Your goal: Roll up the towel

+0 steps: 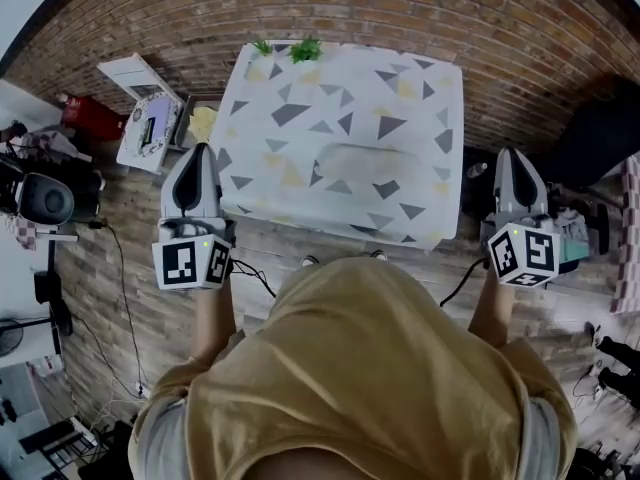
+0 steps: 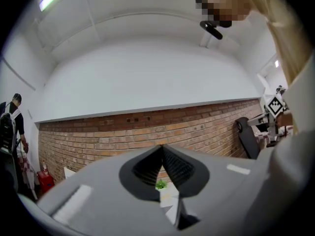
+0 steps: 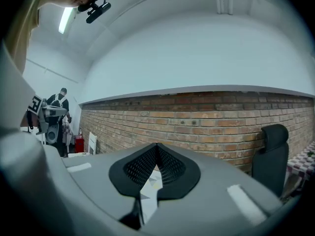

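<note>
Resting on table [image 1: 290, 83], towel [image 1: 368, 160] ahead between left tool [image 1: 199, 150], right tool [image 1: 513, 155] — both closed, empty

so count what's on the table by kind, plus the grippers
grippers: 2 (left gripper, right gripper)
plants: 2
towel: 1
total: 5

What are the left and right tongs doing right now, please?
Left tongs: closed, holding nothing.
Right tongs: closed, holding nothing.
</note>
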A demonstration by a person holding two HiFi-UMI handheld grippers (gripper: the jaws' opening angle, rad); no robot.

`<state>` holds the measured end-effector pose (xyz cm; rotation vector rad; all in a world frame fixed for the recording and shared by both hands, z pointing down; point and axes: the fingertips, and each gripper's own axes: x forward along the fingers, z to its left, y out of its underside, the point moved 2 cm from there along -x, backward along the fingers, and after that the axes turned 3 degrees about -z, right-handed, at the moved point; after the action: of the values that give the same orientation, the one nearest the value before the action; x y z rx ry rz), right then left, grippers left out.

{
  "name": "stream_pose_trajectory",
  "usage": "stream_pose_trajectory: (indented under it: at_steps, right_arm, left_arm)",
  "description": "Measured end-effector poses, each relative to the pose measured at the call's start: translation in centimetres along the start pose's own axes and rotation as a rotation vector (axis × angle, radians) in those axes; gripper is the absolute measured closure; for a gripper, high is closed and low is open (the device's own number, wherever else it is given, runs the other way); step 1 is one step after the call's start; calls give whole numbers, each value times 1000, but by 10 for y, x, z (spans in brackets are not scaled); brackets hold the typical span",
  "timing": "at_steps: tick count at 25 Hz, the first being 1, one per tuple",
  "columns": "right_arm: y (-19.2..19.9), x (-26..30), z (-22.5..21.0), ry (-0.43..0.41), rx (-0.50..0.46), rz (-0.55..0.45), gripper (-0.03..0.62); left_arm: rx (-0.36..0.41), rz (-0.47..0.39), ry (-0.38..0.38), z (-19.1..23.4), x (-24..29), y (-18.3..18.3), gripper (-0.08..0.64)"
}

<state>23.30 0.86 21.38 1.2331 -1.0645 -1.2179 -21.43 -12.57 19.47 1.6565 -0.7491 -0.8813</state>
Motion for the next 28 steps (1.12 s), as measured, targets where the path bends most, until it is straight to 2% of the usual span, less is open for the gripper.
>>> stream_pose_trajectory:
  at_steps: [6,14,28]
  right_arm:
    - [-10,-2,14,-6,3,-26,588]
    - [-3,-13,48,-23,34,-29,588]
    - [1,-6,58,-37,31,-23,588]
  left_arm:
    - [-22,-24,26,-4,0,-4,497]
    - [-18,-51,39,4,-14,-14,497]
    - [-35,-34,34,6,-20,-2,497]
